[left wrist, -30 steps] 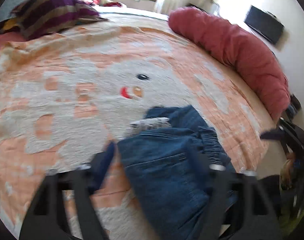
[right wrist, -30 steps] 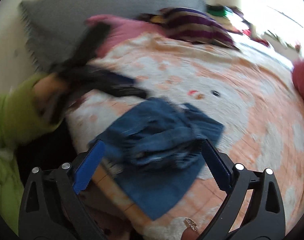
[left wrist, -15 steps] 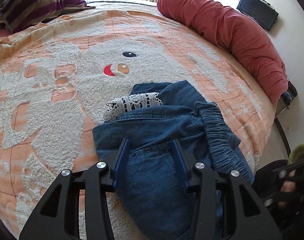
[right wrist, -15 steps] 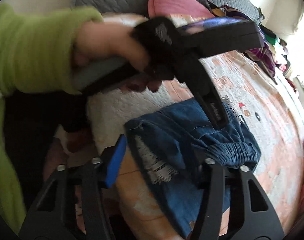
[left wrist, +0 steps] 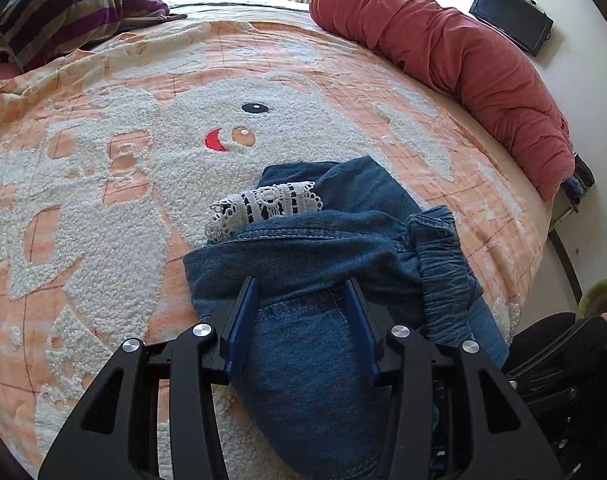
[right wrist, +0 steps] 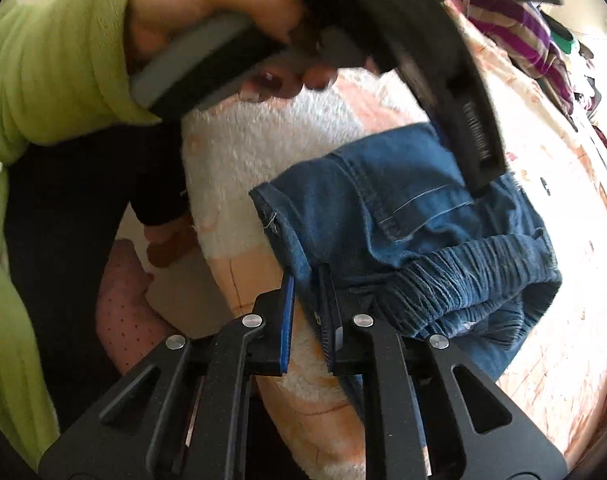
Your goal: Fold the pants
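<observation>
Crumpled blue denim pants (left wrist: 323, 248) with a white lace trim (left wrist: 263, 208) and an elastic waistband (left wrist: 443, 280) lie on the bed's near edge. My left gripper (left wrist: 301, 284) points down onto them, with a thick bunch of denim filling the gap between its blue pads. In the right wrist view the pants (right wrist: 383, 200) hang over the bed edge. There my right gripper (right wrist: 306, 276) is closing, its jaws nearly together with the pants' hem edge pinched between the pads. The left gripper (right wrist: 479, 168) and the hand (right wrist: 207, 4) holding it fill the top of that view.
The bed carries an orange and white fleece blanket (left wrist: 103, 160). A rolled red duvet (left wrist: 463, 60) lies along its right side and a striped cushion (left wrist: 75, 8) at the far left. A black screen (left wrist: 511, 20) leans at the wall. A green sleeve (right wrist: 43, 60) is at the left.
My right gripper dropped to the pants' near edge and narrowed from wide open onto the hem. My left gripper sank onto the denim, narrowed on it, then stayed still.
</observation>
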A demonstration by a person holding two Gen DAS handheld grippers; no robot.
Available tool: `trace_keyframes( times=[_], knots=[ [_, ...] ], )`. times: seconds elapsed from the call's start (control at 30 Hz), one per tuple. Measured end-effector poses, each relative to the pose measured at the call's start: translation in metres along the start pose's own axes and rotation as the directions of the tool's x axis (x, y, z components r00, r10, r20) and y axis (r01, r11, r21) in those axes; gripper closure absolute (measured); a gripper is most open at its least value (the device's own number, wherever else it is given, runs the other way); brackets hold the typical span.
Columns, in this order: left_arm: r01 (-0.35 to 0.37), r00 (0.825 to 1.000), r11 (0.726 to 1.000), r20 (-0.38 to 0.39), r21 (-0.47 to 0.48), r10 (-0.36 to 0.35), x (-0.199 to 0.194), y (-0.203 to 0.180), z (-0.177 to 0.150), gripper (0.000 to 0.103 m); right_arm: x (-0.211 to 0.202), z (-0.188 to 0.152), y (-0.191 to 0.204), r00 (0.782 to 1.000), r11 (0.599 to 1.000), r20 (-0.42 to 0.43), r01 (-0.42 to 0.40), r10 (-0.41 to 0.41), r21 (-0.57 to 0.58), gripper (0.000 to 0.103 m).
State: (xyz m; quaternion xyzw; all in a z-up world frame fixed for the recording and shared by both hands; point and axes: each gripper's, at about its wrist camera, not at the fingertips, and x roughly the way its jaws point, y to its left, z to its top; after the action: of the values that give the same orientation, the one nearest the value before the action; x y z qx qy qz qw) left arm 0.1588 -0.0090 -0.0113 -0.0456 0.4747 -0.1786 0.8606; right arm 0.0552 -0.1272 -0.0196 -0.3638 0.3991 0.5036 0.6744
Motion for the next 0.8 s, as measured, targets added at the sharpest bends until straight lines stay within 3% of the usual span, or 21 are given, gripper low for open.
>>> trace_keyframes(
  times=[0.2, 0.27, 0.37, 0.43, 0.53, 0.6, 0.7, 0.73, 0.8],
  knots=[
    [0.003, 1.000, 1.000, 0.010, -0.009, -0.003, -0.003, 0.001, -0.001, 0.059, -0.017, -0.003, -0.001, 0.996, 0.998, 0.062, -0.066, 0.066, -0.003, 0.067],
    [0.010, 0.999, 1.000, 0.036, -0.012, -0.009, -0.011, 0.000, -0.001, 0.049, -0.039, -0.004, -0.010, 0.984, 0.995, 0.149, -0.098, 0.094, 0.020, 0.066],
    [0.027, 0.997, 0.999, 0.078, -0.018, -0.026, -0.027, 0.002, 0.000, 0.044, -0.074, -0.009, -0.031, 0.944, 0.986, 0.310, -0.145, 0.111, 0.088, 0.060],
    [0.026, 0.992, 0.999, 0.128, -0.032, -0.022, -0.043, 0.006, 0.001, 0.040, -0.091, -0.013, -0.046, 0.918, 0.978, 0.387, -0.151, 0.086, 0.142, 0.059],
    [-0.023, 0.982, 0.999, 0.188, -0.045, 0.031, -0.064, 0.012, 0.002, 0.022, -0.111, -0.024, -0.076, 0.879, 0.948, 0.476, -0.146, -0.006, 0.281, 0.051],
    [-0.067, 0.973, 0.997, 0.219, -0.045, 0.075, -0.074, 0.014, 0.001, 0.020, -0.116, -0.032, -0.095, 0.863, 0.917, 0.501, -0.143, -0.069, 0.372, 0.050],
    [-0.093, 0.966, 0.994, 0.235, -0.066, 0.106, -0.083, 0.019, 0.001, 0.012, -0.119, -0.042, -0.114, 0.855, 0.864, 0.494, -0.121, -0.159, 0.489, 0.048],
    [-0.099, 0.966, 0.992, 0.232, -0.080, 0.116, -0.083, 0.021, 0.000, 0.007, -0.119, -0.047, -0.121, 0.858, 0.839, 0.475, -0.105, -0.195, 0.534, 0.048],
    [-0.096, 0.971, 0.990, 0.208, -0.104, 0.116, -0.076, 0.025, -0.002, 0.007, -0.113, -0.050, -0.130, 0.870, 0.795, 0.429, -0.077, -0.241, 0.602, 0.048]
  ],
)
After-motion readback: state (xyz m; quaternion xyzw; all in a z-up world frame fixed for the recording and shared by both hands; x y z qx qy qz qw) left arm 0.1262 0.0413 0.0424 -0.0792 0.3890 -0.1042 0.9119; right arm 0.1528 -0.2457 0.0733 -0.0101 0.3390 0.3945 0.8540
